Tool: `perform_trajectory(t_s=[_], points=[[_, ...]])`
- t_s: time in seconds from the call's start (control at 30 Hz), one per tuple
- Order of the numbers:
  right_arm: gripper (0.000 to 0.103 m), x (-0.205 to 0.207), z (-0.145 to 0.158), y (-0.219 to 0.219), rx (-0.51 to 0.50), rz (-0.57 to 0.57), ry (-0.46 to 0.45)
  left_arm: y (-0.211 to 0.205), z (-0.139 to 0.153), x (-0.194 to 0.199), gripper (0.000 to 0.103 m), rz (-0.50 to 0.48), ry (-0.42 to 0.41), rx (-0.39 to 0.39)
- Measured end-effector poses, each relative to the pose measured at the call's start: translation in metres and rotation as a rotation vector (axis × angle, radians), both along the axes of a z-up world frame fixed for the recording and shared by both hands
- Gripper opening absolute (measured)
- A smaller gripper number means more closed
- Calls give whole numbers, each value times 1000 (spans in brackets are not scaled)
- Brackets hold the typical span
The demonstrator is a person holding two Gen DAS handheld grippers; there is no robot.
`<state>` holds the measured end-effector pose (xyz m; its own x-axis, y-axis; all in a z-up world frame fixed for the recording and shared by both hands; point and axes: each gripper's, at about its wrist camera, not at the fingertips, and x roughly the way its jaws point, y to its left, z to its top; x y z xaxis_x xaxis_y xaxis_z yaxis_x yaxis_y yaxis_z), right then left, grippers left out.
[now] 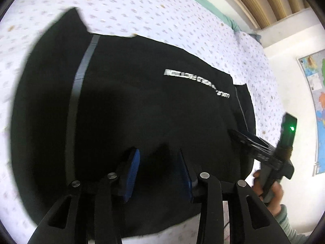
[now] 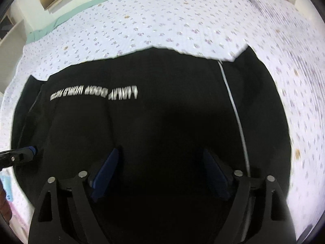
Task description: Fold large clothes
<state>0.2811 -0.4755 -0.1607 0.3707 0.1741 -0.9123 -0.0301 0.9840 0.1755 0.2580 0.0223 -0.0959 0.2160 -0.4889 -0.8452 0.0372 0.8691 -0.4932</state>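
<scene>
Left gripper (image 1: 159,154), black-framed with blue pads, hovers over the near hem of the black fabric garment (image 1: 142,105) with its jaws apart and nothing between them. That garment, with white lettering (image 2: 94,93) and a pale side stripe (image 2: 235,113), lies spread flat on the white quilted bedspread with small purple flowers (image 2: 162,20). Right gripper (image 2: 160,158) likewise stands wide apart above the dark cloth. A wall map (image 1: 316,93) hangs at far right.

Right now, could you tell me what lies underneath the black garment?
The black garment lies spread on a white quilted bedspread with small purple flowers, which shows around its edges. Whatever sits directly beneath the fabric is covered, so I cannot see it.
</scene>
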Motion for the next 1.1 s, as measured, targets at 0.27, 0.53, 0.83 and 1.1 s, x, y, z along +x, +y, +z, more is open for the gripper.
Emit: perform_trajectory(t_s=[0.27,0.53,0.83,1.1], points=[[86,-51,34,-84,-73,-104,-42,115,33,-28,61,213,-54,16],[87,-32,27,-135,-27,-227,0,130,11,-9,62,246,-26,44],[86,2,5,-118,9,-178,45,119,-33,7,63,237,11,-79],[87,17,-24,-126,190,-176,110,117,-70,19,68,258,109,-172]])
